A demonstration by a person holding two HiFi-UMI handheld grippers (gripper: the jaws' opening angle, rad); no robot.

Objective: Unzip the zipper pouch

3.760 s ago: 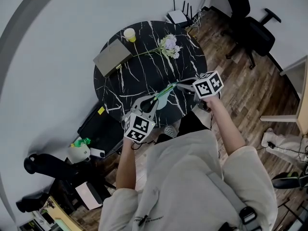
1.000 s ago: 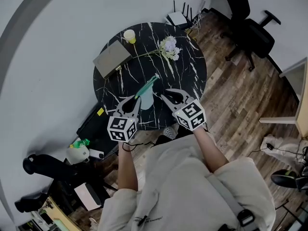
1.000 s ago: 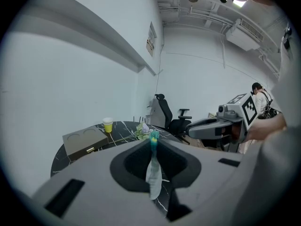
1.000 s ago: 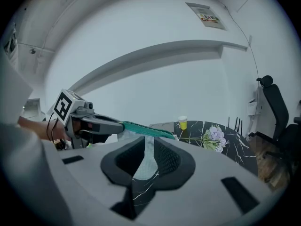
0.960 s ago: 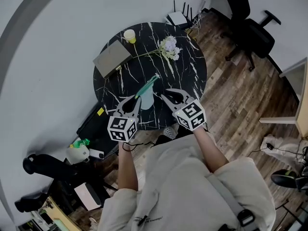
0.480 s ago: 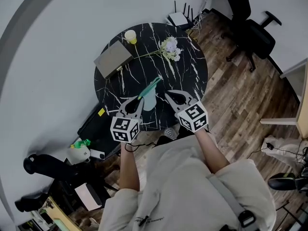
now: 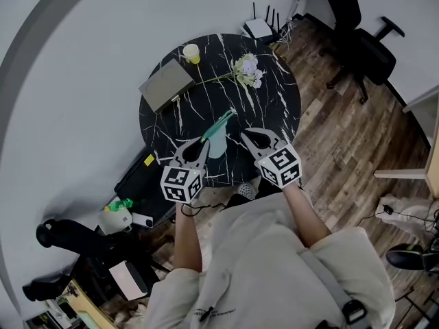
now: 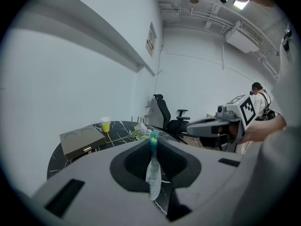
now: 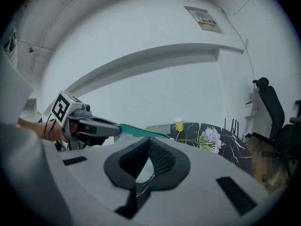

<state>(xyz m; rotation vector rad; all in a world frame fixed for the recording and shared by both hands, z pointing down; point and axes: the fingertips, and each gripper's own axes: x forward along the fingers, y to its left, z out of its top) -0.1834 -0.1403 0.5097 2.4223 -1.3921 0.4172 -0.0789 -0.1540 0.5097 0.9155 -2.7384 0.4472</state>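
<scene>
The pale pouch (image 7: 217, 142) with a green zipper (image 7: 221, 122) juts out over the black marble table (image 7: 274, 108), and my left gripper (image 7: 204, 142) is shut on its near end. In the left gripper view the pouch (image 8: 153, 171) hangs edge-on between the jaws, its teal zipper end (image 8: 153, 138) uppermost. My right gripper (image 7: 245, 133) hovers to the right of the pouch, apart from it, jaws shut with nothing in them. The right gripper view shows its own closed tips (image 9: 149, 140) and the left gripper (image 9: 115, 129) holding the zipper (image 9: 141, 132).
On the far half of the table lie a flat tan box (image 7: 167, 84), a yellow cup (image 7: 191, 51) and a flower sprig (image 7: 248, 69). A router (image 7: 259, 27) sits beyond the table. An office chair (image 7: 363, 43) stands on the wooden floor to the right.
Since the earliest frame my right gripper has come off the pouch's far end and drawn back beside the left one. Over the last second both hands stayed where they were.
</scene>
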